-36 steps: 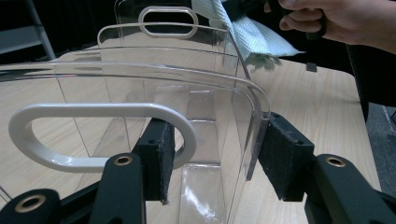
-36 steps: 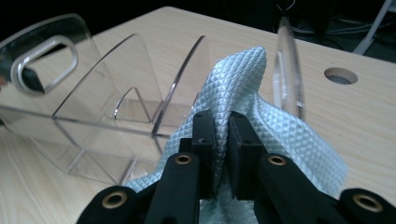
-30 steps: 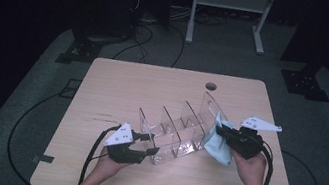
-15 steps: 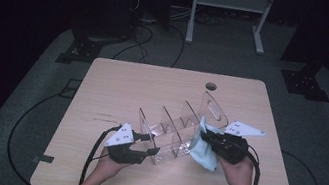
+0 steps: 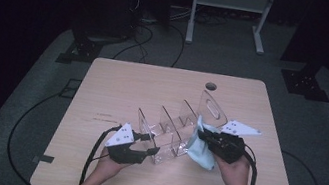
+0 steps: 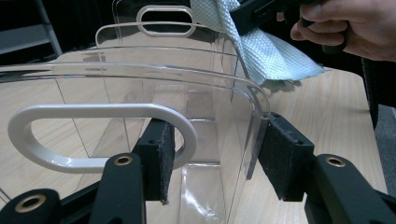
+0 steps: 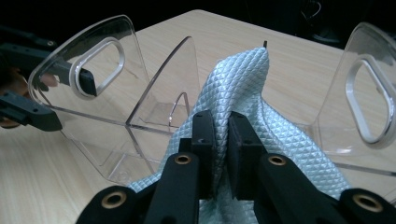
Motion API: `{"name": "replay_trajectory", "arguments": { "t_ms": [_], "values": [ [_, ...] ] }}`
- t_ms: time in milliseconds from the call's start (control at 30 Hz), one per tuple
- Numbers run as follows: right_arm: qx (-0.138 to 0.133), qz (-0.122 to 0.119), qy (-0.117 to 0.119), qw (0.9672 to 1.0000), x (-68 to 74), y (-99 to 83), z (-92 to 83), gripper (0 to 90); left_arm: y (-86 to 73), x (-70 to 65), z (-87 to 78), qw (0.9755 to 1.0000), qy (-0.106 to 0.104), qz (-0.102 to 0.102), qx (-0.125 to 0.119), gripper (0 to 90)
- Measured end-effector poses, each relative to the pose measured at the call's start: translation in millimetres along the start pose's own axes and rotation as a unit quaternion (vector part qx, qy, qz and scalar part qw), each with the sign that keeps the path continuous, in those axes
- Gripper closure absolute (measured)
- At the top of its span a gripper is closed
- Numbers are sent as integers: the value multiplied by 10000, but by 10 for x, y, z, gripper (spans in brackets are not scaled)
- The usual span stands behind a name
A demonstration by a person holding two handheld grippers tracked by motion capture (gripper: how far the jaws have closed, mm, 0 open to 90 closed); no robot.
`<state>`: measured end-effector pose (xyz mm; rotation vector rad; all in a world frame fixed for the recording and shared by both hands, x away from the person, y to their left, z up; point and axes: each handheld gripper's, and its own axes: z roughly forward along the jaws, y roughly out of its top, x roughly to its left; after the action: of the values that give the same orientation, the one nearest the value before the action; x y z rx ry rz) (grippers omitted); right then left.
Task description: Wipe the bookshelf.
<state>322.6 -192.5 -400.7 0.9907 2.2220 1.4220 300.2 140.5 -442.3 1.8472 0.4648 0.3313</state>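
Note:
A clear acrylic divider rack [image 5: 172,124] lies across the middle of the wooden table. My left gripper [image 5: 147,146] is shut on its near end panel [image 6: 140,74]: one pad [image 6: 159,154] reaches through the white-rimmed handle cutout, the other pad [image 6: 282,158] presses the panel's outer edge. My right gripper [image 5: 201,137] is shut on a light blue waffle-weave cloth [image 5: 200,154], held at the far end of the rack. In the right gripper view the cloth [image 7: 280,149] bunches up between the closed jaws [image 7: 222,121] and stands between two clear dividers [image 7: 154,88].
The table [image 5: 153,85] has a cable hole [image 5: 211,86] near its far edge. Black cables trail from both grippers over the front edge to the grey floor. A white frame [image 5: 228,2] and dark stand bases [image 5: 306,83] stand beyond the table.
My right gripper has carried the cloth leftward, up against the rack's far end. The left gripper and the rack have stayed where they were.

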Motion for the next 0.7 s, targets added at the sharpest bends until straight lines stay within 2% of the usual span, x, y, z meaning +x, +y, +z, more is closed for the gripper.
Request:
{"name": "replay_trajectory", "arguments": {
  "t_ms": [67,167,233,300,367,433,467,533,600,700],
  "values": [
    [14,-76,24,10000,54,1,18,821,2,4,0,10000,-5,-4,-1,479],
    [30,-151,346,9993,200,22,94,821,1,7,2,10000,5,-1,-4,480],
    [59,-290,336,9990,251,43,118,822,1,9,-5,10000,20,-4,4,480],
    [25,-147,337,9993,186,42,112,822,2,1,-4,10000,46,-12,13,480],
    [7,-88,158,9998,131,37,87,822,2,-4,3,10000,60,-10,1,480],
    [8,-16,112,9999,113,38,80,822,2,-1,5,10000,49,-9,0,480],
    [8,-46,106,9999,132,39,85,822,0,1,6,10000,43,-11,-3,480],
    [16,-74,309,9995,209,47,124,822,1,2,6,10000,37,-10,2,480],
    [51,-259,416,9988,328,67,167,822,1,-3,7,10000,47,-10,-1,480],
    [73,-398,373,9985,370,109,184,821,0,-19,6,10000,56,-2,11,480]
  ]
}}
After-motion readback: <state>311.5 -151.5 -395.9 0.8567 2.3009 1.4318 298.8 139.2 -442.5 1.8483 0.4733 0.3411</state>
